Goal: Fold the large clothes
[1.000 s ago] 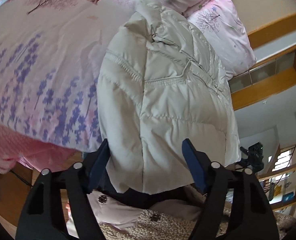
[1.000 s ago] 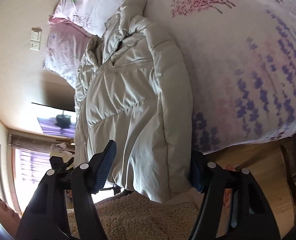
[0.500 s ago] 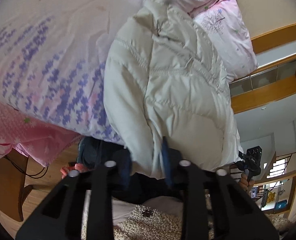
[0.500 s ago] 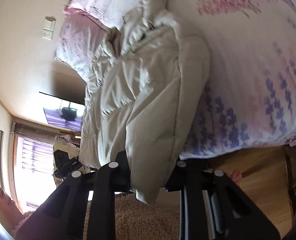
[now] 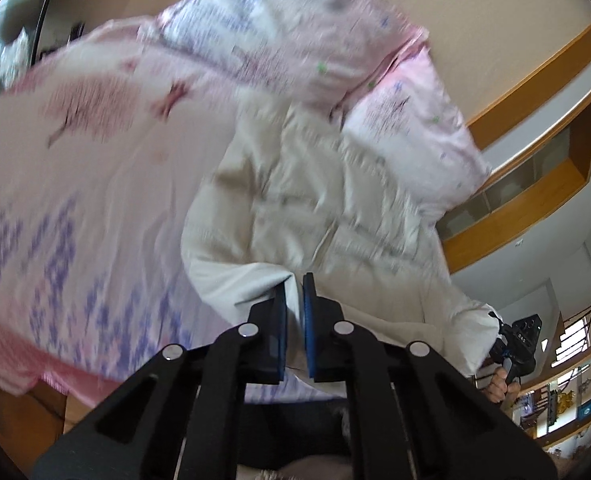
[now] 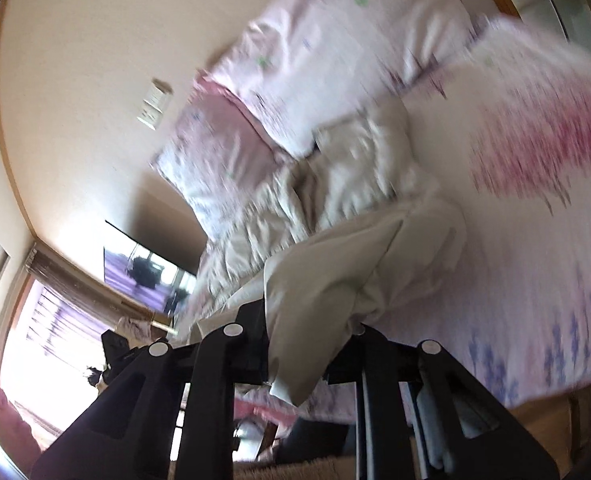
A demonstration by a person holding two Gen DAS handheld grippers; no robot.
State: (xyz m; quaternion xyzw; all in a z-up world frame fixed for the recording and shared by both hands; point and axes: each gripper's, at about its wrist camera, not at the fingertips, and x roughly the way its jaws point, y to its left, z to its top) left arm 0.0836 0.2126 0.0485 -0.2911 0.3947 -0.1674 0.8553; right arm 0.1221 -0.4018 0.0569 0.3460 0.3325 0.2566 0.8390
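A cream puffer jacket [image 5: 315,208] lies along the flowered bed cover [image 5: 75,160], its collar end up near the pillows. My left gripper [image 5: 294,280] is shut on the jacket's near hem, the blue pads pinching a thin fold. In the right wrist view the jacket [image 6: 335,208] is rumpled, and its near edge is lifted off the bed. My right gripper [image 6: 307,316] has a thick bunch of that hem between its fingers, and its jaws are closing on it. Both views are blurred by motion.
Two pink flowered pillows [image 5: 295,32] lie at the head of the bed by the wall. A wooden wall shelf [image 5: 535,200] is to the right. A wall switch [image 6: 155,106], a dark screen [image 6: 147,272] and a bright window [image 6: 35,340] show left. Wood floor [image 6: 543,432] lies below the bed edge.
Both grippers went from open around the jacket's hem to closed on it. Both have since risen, lifting the hem off the bed edge, with more of the wall and pillows in view.
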